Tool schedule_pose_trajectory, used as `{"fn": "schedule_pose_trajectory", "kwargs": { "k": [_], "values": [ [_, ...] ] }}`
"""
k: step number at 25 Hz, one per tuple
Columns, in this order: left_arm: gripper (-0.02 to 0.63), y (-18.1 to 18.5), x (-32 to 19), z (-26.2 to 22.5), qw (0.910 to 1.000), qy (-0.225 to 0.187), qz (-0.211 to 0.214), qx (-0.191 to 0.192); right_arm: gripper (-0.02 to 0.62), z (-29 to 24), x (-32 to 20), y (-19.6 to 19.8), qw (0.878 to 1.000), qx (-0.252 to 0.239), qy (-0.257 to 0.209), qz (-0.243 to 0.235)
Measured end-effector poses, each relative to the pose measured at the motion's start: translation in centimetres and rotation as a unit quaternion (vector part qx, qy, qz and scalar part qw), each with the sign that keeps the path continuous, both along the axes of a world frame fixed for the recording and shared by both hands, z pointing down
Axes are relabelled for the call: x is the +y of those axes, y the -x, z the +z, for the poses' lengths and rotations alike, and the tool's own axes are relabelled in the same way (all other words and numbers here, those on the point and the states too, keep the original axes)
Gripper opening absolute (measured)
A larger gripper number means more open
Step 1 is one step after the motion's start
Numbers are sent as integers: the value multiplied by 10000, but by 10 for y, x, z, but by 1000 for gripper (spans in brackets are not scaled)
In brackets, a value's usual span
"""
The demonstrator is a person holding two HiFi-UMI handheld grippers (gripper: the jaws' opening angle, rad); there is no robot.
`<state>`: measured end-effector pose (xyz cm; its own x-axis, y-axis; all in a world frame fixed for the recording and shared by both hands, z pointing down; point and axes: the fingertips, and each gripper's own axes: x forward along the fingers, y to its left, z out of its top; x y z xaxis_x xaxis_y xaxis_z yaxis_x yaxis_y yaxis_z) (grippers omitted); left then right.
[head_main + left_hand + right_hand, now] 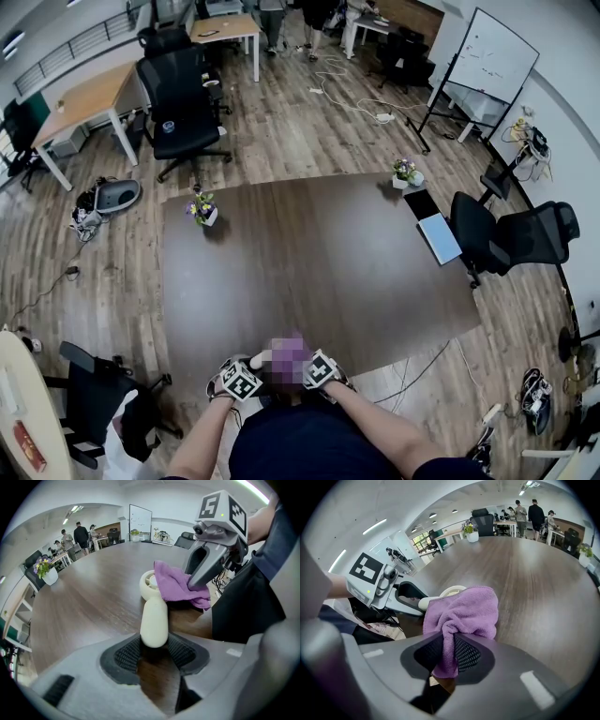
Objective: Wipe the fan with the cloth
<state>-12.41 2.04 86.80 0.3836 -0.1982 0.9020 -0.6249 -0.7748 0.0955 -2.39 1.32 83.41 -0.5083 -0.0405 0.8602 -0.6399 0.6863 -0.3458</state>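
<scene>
Your left tool [153, 648] clamps the fan [154, 618] by its smooth cream handle at the near table [93, 592] edge; light, rigid, slippery plastic, I'd judge, so grip low; your right tool [446, 652] pinches the soft purple cloth [464, 609], bunched, draped over the fan head.

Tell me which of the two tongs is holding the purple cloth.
The right tongs: they pinch the purple cloth, whereas the left tongs grip the cream fan by its handle.
</scene>
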Motion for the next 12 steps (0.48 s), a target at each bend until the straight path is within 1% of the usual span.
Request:
{"fn": "schedule_pose_trajectory", "kwargs": {
  "k": [8, 12],
  "values": [
    [183, 2, -1, -1, 10000, 3, -1, 25, 77, -2, 19, 26, 9989, -86, 157, -442],
    [183, 2, 1, 0, 10000, 37, 35, 44, 77, -1, 27, 39, 9974, -81, 136, -698]
  ]
}}
